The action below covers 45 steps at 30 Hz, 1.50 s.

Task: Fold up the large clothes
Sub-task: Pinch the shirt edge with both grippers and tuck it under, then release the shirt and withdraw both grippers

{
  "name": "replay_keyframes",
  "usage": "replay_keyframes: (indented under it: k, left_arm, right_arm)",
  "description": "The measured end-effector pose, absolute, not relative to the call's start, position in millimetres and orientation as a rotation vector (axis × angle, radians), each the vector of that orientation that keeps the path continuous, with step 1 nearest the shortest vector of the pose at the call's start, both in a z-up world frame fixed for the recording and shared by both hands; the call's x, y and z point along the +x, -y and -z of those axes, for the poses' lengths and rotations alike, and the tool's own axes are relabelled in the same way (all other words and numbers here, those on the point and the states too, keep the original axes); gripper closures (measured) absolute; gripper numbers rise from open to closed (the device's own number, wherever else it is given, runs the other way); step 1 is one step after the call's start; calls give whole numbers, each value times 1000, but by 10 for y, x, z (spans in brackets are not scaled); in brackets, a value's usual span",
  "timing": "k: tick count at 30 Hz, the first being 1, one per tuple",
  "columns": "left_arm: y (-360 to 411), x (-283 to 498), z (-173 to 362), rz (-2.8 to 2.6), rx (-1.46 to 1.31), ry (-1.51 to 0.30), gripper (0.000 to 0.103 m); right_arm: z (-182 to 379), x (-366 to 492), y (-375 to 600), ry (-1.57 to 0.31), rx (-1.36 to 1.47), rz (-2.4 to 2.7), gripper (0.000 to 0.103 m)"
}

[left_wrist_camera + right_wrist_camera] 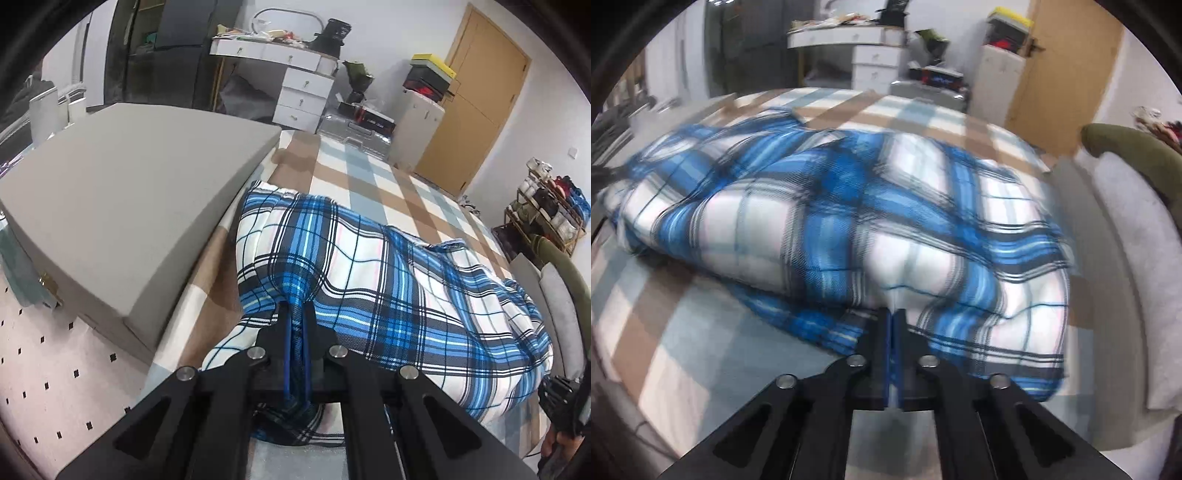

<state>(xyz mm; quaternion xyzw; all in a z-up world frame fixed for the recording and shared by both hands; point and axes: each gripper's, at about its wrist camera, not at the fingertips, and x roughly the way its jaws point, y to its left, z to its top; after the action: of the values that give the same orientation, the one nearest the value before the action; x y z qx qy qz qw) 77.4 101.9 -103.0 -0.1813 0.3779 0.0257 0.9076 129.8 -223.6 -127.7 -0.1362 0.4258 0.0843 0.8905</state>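
A large blue, white and black plaid garment [369, 266] lies bunched across a bed with a tan, pale blue and white checked sheet [369, 166]. In the left wrist view, my left gripper [297, 314] is shut on a gathered fold of the garment's near edge, and cloth runs between the blue pads. The right wrist view is blurred. There the garment [831, 206] fills the middle, and my right gripper [894, 315] is shut at its near hem, where the fabric puckers into the closed pads. A hand on a dark device [561, 402] shows at the lower right of the left wrist view.
A big grey flat block [129, 206] rests on the bed's left side beside the garment. A grey padded edge [1126, 240] runs along the bed's right. Beyond the bed stand a white desk with drawers [299, 77], a silver case [354, 133] and a wooden door [480, 103].
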Motion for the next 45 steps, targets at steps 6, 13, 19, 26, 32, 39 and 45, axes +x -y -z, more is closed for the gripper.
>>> replay_keyframes:
  k: [6, 13, 19, 26, 32, 39, 45]
  left_arm:
    - [-988, 717, 1077, -82, -293, -788, 102]
    - [-936, 660, 1101, -96, -233, -836, 94]
    - [-811, 499, 772, -48, -255, -711, 54]
    - [-68, 1024, 680, 219, -288, -687, 50]
    - [543, 1434, 1216, 249, -25, -884, 56]
    - [343, 1396, 1243, 235, -57, -892, 58]
    - [560, 1233, 877, 272, -60, -799, 57]
  right_arm:
    - [1202, 1215, 2598, -845, -236, -5, 103]
    - [1065, 1137, 3178, -831, -35, 51, 67]
    - [1051, 1288, 3228, -807, 106, 26, 39]
    - [1200, 1575, 3286, -833, 298, 7, 99]
    - [998, 1303, 3443, -697, 215, 150, 103]
    - [1027, 1328, 3350, -763, 153, 137, 75]
    - [651, 1205, 3123, -654, 137, 10, 55]
